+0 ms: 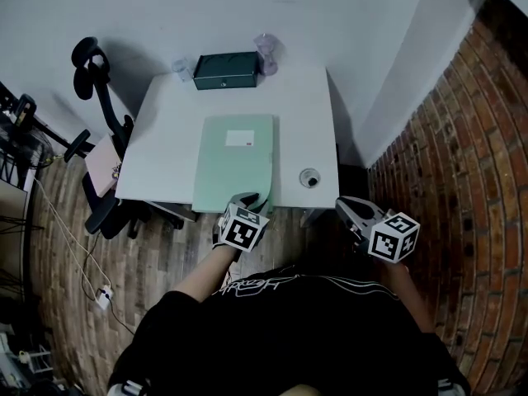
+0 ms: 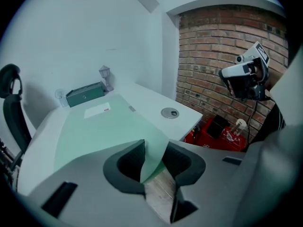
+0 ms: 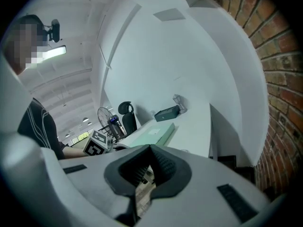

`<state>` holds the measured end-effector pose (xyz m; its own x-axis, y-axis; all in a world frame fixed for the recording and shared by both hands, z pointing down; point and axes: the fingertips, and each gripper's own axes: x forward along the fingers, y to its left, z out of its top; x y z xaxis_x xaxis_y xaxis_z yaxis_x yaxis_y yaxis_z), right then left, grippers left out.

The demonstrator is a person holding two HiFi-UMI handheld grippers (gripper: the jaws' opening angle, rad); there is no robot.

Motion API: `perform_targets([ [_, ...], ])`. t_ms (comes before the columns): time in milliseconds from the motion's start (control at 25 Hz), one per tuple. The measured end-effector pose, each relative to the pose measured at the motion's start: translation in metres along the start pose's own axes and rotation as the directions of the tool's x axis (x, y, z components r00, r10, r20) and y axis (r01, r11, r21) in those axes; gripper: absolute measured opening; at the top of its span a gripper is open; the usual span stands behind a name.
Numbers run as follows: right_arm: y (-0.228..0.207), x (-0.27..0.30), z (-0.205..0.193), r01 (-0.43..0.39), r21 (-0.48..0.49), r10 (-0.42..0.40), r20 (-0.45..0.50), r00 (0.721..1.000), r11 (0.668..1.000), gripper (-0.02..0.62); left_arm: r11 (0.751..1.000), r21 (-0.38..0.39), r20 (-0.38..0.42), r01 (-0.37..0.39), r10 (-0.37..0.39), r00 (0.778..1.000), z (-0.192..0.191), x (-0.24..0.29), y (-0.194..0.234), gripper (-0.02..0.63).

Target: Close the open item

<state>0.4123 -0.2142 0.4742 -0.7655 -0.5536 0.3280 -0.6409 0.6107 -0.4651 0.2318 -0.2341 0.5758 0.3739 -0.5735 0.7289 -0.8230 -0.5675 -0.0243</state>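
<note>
Green folder [image 1: 233,167] lies flat on the table [image 1: 301,114], its near corner between our left gripper's [image 1: 250,202] parted jaws, unpinched. Our right gripper [image 1: 345,207] is clenched, empty. We judge the cover light, bendy and slippery: best taken at the near edge.

- Your left gripper [image 1: 253,200] is covering the near corner of the folder [image 1: 235,167].
- The label [image 1: 240,138] on the folder is showing too small to read.
- Beyond the folder, a clear item [image 1: 180,67] is showing blurred.

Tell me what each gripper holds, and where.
Nothing gripped: left gripper stands open around the green folder, at its near corner; right gripper shut, empty.
</note>
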Motion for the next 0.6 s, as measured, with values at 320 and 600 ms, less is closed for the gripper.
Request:
perform_targets([
  [320, 0.035, -0.006, -0.001, -0.023, 0.029, 0.022, 0.041, 0.999, 0.999, 0.003, 0.974, -0.101, 0.11, 0.204, -0.193, 0.975, 0.01, -0.012, -0.019, 0.276],
  [600, 0.095, -0.005, -0.001, -0.113, -0.011, 0.113, 0.067, 0.991, 0.994, 0.003, 0.952, -0.165, 0.323, 0.256, -0.194, 0.926, 0.029, -0.089, -0.007, 0.274],
])
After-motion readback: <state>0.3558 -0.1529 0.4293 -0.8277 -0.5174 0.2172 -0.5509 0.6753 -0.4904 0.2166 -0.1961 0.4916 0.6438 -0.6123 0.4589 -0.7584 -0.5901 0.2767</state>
